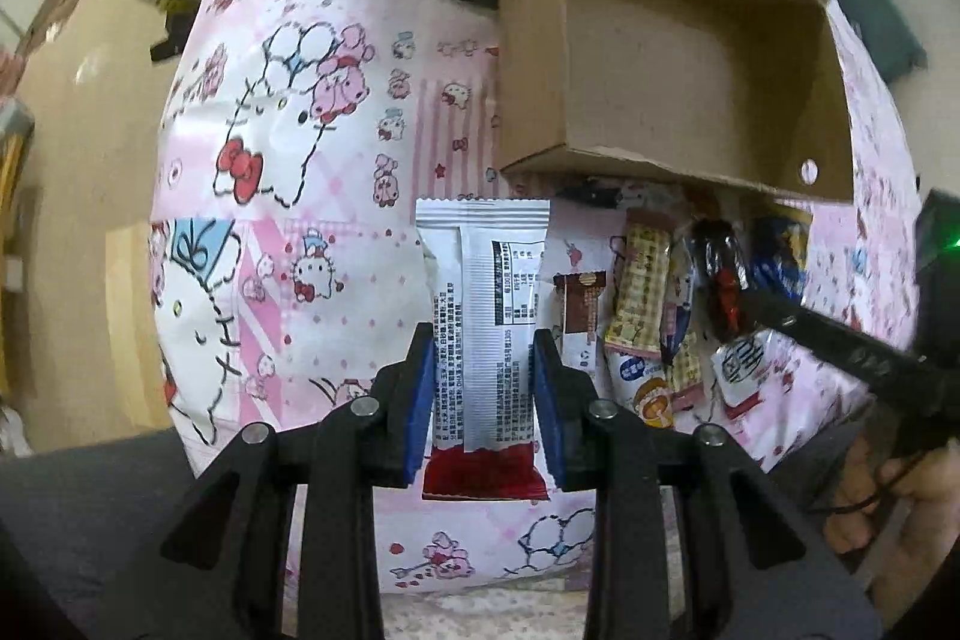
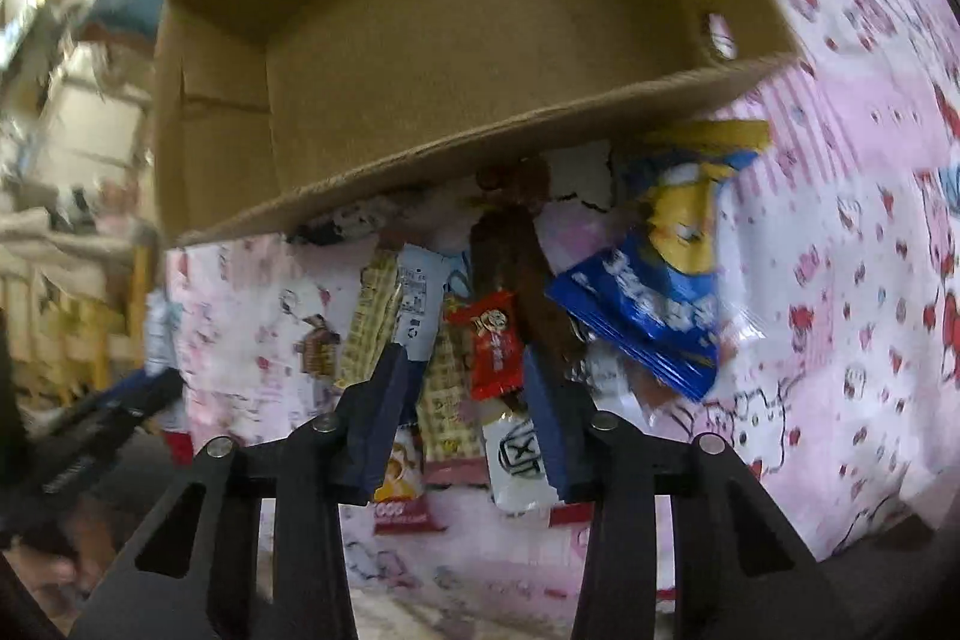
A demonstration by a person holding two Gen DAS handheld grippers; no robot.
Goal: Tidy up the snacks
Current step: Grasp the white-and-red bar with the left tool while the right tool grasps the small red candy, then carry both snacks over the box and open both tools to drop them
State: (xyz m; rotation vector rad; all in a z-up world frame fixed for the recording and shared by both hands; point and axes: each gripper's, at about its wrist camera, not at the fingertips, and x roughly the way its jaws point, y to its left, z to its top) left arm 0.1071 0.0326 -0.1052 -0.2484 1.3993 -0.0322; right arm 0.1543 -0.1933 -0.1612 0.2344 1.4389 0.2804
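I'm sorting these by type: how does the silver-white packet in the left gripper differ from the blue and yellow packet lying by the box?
The silver-white packet is long and narrow; the blue packet is broader. The silver-white one shows its seamed back with small black print, the blue one bold colours. The silver-white one is clamped in the left gripper; the blue one lies loose on the cloth near the box. Both are sealed snack wrappers.

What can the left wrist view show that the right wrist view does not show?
Only the left wrist view shows the white and red packet that the left gripper clamps. Only the right wrist view shows the blue and yellow packet plainly, with the right gripper over the small red packet. Both show the cardboard box and pink cloth.
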